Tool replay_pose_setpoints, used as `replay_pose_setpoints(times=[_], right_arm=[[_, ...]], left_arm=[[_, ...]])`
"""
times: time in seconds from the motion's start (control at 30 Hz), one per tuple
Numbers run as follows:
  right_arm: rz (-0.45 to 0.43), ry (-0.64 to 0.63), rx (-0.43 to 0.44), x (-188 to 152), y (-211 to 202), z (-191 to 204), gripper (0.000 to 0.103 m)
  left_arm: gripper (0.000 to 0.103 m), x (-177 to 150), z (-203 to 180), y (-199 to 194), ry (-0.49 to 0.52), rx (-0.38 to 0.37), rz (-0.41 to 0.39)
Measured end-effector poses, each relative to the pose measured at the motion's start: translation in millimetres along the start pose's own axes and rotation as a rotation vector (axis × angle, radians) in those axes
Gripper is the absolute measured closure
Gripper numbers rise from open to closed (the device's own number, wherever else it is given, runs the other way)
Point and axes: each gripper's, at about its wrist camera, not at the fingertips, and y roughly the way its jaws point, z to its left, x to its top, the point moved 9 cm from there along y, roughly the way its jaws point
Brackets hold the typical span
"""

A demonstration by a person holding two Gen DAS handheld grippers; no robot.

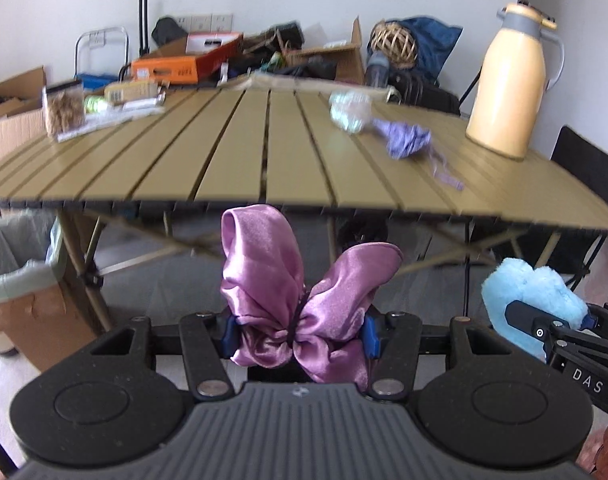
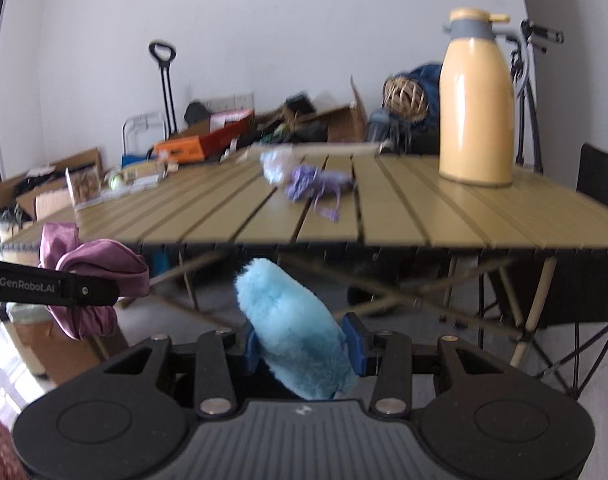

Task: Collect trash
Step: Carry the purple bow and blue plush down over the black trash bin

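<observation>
Gripping a pink satin bow (image 1: 291, 300) in my left gripper (image 1: 299, 334); my right gripper (image 2: 304, 346) clamps a blue fluffy pad (image 2: 291, 328) before the slatted table (image 1: 239, 160).

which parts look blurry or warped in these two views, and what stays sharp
Left wrist view: pink satin bow between the left gripper pads is sharp; the table edge bows, and the purple scrap smears. Right wrist view: blue fluffy item is fairly crisp, far clutter soft, the yellow jug leans.
</observation>
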Motion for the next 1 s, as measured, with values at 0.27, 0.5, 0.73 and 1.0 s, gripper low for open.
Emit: replay_pose_setpoints(times=[0.27,0.5,0.73,1.0], right_arm=[[0.145,-0.040,0.025,-41,13,18,0.062],[0.312,-0.039,0.038,-82,30,30,0.062],[0.430,-0.006,0.033,-107,46,32,0.062],[0.459,0.009,0.045,-109,54,34,0.062]], left_arm=[[0.047,-49,27,17,-0.028,0.026,0.103],[0.047,-87,44,33,-0.031,0.049,0.186],[0.047,-111,55,50,-0.047,0.074,0.271],[0.047,-116,71,62,-0.100,0.118,0.318]])
